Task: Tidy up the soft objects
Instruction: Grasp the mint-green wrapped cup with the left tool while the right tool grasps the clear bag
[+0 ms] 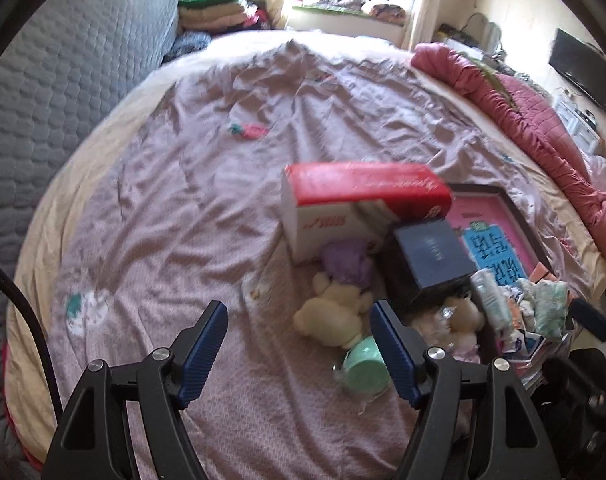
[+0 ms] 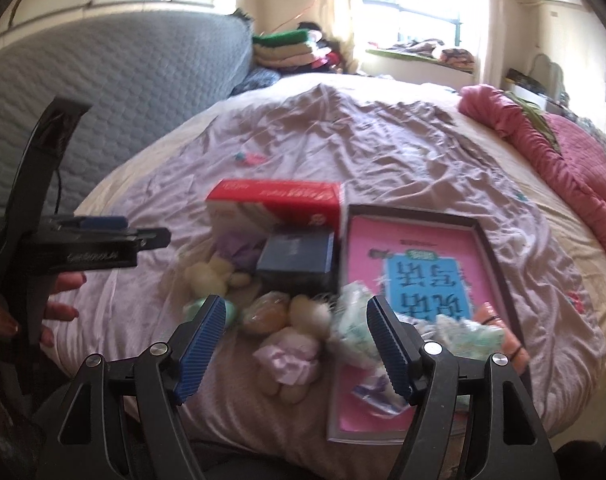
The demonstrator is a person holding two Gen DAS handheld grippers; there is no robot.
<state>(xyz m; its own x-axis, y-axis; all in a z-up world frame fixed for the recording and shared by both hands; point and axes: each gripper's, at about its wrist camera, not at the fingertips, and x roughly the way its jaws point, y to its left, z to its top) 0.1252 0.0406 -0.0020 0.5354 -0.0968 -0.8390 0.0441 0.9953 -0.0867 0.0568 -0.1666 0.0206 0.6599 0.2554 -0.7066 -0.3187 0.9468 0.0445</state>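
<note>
Several soft toys lie on the mauve bedsheet point(image 1: 163, 216): a cream plush point(image 1: 335, 312), a purple soft piece point(image 1: 345, 262), a mint green piece point(image 1: 365, 370), and a plush doll in a pink dress point(image 2: 289, 354). Behind them stand a red and white box point(image 1: 355, 204) and a dark blue box point(image 1: 429, 262). A pink-lined open box point(image 2: 419, 268) holds crumpled packets point(image 2: 463, 334). My left gripper point(image 1: 299, 350) is open and empty, left of the cream plush. My right gripper point(image 2: 295, 342) is open and empty, over the pink-dress doll. The left gripper also shows in the right wrist view point(image 2: 103, 240).
A grey quilted headboard point(image 1: 63, 92) rises on the left. A rolled pink quilt point(image 1: 543, 128) lies along the right edge of the bed. Folded blankets point(image 2: 287, 50) are stacked by the window. A small pink and green toy point(image 1: 247, 130) lies mid-bed.
</note>
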